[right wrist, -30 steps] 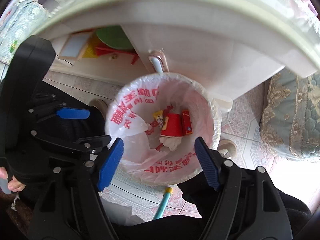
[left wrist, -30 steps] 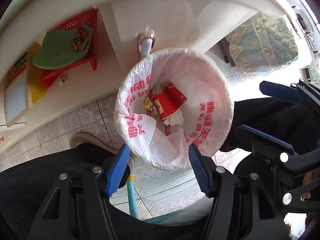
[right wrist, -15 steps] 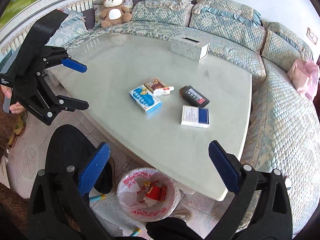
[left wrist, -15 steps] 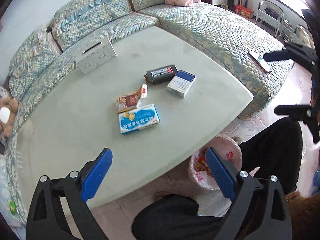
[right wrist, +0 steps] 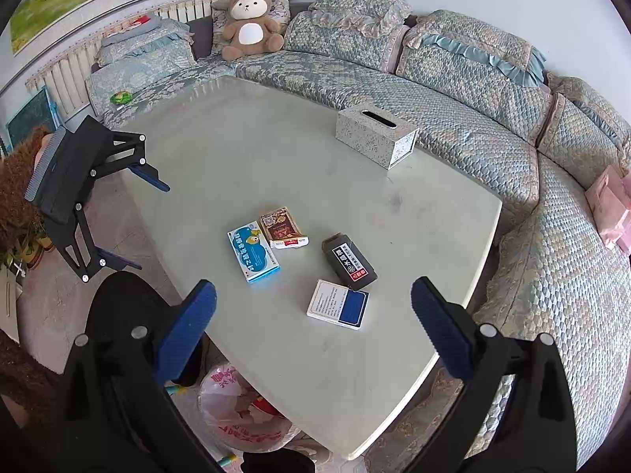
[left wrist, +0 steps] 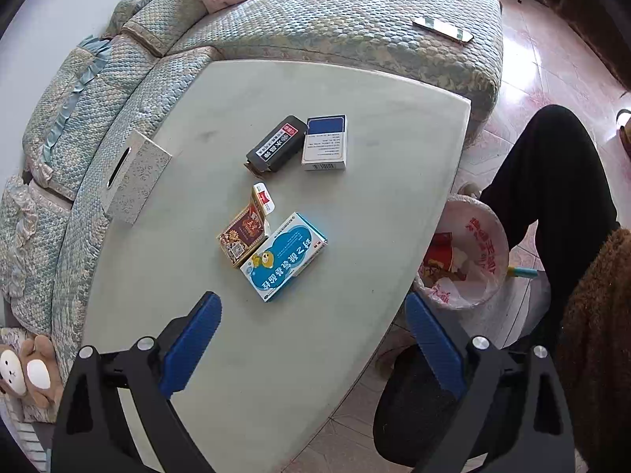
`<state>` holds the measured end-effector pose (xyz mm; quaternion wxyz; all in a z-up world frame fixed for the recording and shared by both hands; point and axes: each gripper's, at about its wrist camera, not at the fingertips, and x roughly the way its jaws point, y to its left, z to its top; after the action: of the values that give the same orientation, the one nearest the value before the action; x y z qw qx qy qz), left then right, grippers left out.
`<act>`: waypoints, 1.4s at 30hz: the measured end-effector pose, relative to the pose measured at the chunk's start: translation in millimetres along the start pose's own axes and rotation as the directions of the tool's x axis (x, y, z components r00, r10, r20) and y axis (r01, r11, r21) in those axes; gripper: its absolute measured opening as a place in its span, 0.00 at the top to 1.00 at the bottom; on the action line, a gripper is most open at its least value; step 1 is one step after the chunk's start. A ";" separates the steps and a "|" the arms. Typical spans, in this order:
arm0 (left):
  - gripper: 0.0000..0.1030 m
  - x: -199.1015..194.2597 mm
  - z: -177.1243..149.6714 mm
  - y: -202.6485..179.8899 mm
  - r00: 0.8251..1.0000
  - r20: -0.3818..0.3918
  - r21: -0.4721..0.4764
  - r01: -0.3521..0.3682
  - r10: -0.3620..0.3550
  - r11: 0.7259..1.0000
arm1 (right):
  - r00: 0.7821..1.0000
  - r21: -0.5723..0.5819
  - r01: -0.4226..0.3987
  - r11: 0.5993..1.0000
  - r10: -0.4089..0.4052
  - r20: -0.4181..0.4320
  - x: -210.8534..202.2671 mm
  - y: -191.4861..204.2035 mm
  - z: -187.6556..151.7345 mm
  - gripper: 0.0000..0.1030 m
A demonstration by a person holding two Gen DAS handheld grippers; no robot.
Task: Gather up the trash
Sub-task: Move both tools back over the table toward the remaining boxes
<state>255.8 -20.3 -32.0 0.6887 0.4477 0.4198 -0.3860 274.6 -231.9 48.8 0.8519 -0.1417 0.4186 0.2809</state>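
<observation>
Several small boxes lie mid-table: a blue-and-white medicine box (left wrist: 284,256) (right wrist: 253,251), a brown pack with an open flap (left wrist: 245,232) (right wrist: 282,228), a black box (left wrist: 277,144) (right wrist: 349,261) and a white-and-navy box (left wrist: 325,142) (right wrist: 339,304). The bin with a white liner (left wrist: 479,254) (right wrist: 240,410) stands on the floor by the table's near edge, with red trash inside. My left gripper (left wrist: 311,345) is open and empty above the table's near part. My right gripper (right wrist: 313,329) is open and empty, just short of the white-and-navy box. The left gripper also shows in the right wrist view (right wrist: 146,222).
A patterned tissue box (left wrist: 134,179) (right wrist: 376,134) stands at the table's far side. A curved quilted sofa (right wrist: 453,90) wraps the table, with a teddy bear (right wrist: 250,23) and a pink bag (right wrist: 611,205). The person's black-clad leg (left wrist: 552,181) is beside the bin.
Both grippers rose from over the bin's mouth to above the table. In the last half second the left one swung closer to the boxes. Both stayed open.
</observation>
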 end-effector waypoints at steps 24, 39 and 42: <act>0.11 162.9 26.4 39.4 0.950 -0.143 0.105 0.295 -0.279 0.950 | 0.882 -0.199 -0.280 0.939 0.170 -0.440 191.8 -8.6 -34.4 0.06; 0.11 195.0 31.9 56.4 0.933 -0.170 0.094 0.336 -0.318 0.937 | 0.819 -0.220 -0.339 0.915 0.172 -0.547 238.5 -12.8 -39.5 0.06; 0.11 202.0 34.4 55.5 0.929 -0.187 0.096 0.341 -0.320 0.935 | 0.812 -0.230 -0.333 0.915 0.153 -0.564 243.3 -15.8 -42.4 0.06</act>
<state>384.8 -67.5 -193.9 0.5459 0.4443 0.5205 -0.4835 376.8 -177.1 -169.8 0.6235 -0.2941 0.6028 0.4018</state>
